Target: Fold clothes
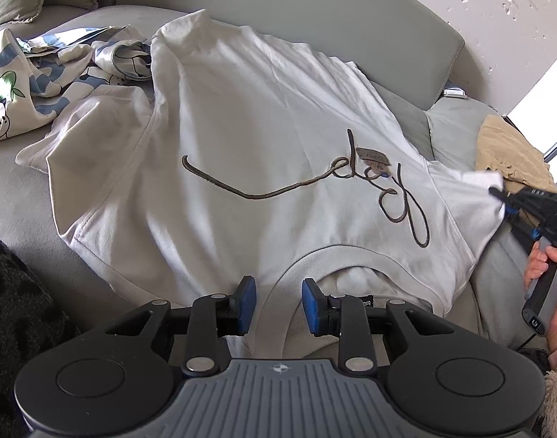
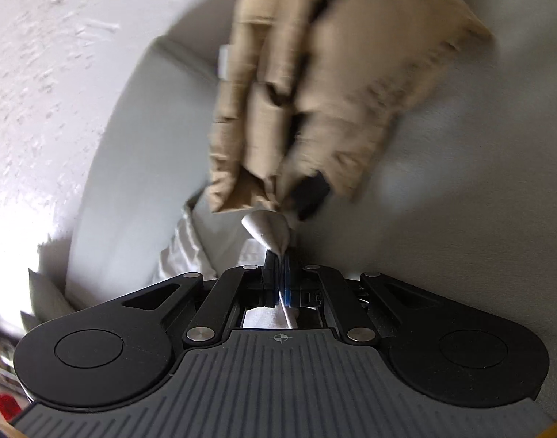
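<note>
Left wrist view, lower centre: the left gripper (image 1: 279, 301), jaws apart, hovers with its blue pads either side of the ribbed grey neckband of a white cotton T-shirt (image 1: 241, 138) bearing a dark cursive script; the pads do not press on the cloth. The shirt lies spread face up across a grey upholstered sofa (image 1: 315, 11), filling the middle of the frame. At the right edge, the right gripper (image 1: 497, 195), held in a person's hand (image 1: 550, 273), is clamped on the tip of the shirt's sleeve, drawing it taut. In the right wrist view the jaws are together on a small white peak of that fabric, at lower centre.

Handling: the shirt looks light, limp and non-fragile; it should drape and wrinkle freely, so hemmed edges such as sleeve cuff, shoulder seam or neckband offer the firmest purchase.

Farther off, upper left: a crumpled blue-and-cream patterned garment (image 1: 52, 73). Right: a tan folded cloth (image 1: 504, 149).

The right wrist view is motion-blurred; the shirt's far hem is hard to trace, and a dark fuzzy mass at the lower left is cut off.
</note>
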`<act>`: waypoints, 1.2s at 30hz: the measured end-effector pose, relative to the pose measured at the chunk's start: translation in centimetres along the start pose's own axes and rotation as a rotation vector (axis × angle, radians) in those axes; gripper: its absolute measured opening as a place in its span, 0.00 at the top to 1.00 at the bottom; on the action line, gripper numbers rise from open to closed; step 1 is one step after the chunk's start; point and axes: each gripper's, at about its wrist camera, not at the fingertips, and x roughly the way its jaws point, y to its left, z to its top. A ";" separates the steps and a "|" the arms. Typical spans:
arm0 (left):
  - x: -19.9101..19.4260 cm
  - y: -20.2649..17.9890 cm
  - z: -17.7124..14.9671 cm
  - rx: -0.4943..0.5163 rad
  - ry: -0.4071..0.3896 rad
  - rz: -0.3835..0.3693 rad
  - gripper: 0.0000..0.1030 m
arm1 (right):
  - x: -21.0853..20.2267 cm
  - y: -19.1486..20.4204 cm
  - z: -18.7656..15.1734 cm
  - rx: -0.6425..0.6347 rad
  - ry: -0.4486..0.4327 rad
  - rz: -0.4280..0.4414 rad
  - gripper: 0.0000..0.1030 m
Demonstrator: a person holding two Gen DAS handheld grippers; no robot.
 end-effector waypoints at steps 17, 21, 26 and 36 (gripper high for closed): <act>-0.4 0.4 0.0 -0.014 -0.016 -0.010 0.73 | -0.9 13.5 -14.6 -1.402 0.217 0.215 0.55; -0.6 0.1 0.1 -0.015 -0.019 -0.024 0.73 | 1.6 12.8 -12.9 -1.046 0.146 0.188 0.55; -0.3 0.0 0.0 -0.019 -0.007 -0.030 0.73 | 4.7 8.5 -8.9 -0.569 0.172 0.102 0.56; -0.3 0.2 -0.1 -0.035 0.000 -0.036 0.73 | 9.7 -0.5 -7.7 -0.030 0.435 0.112 0.52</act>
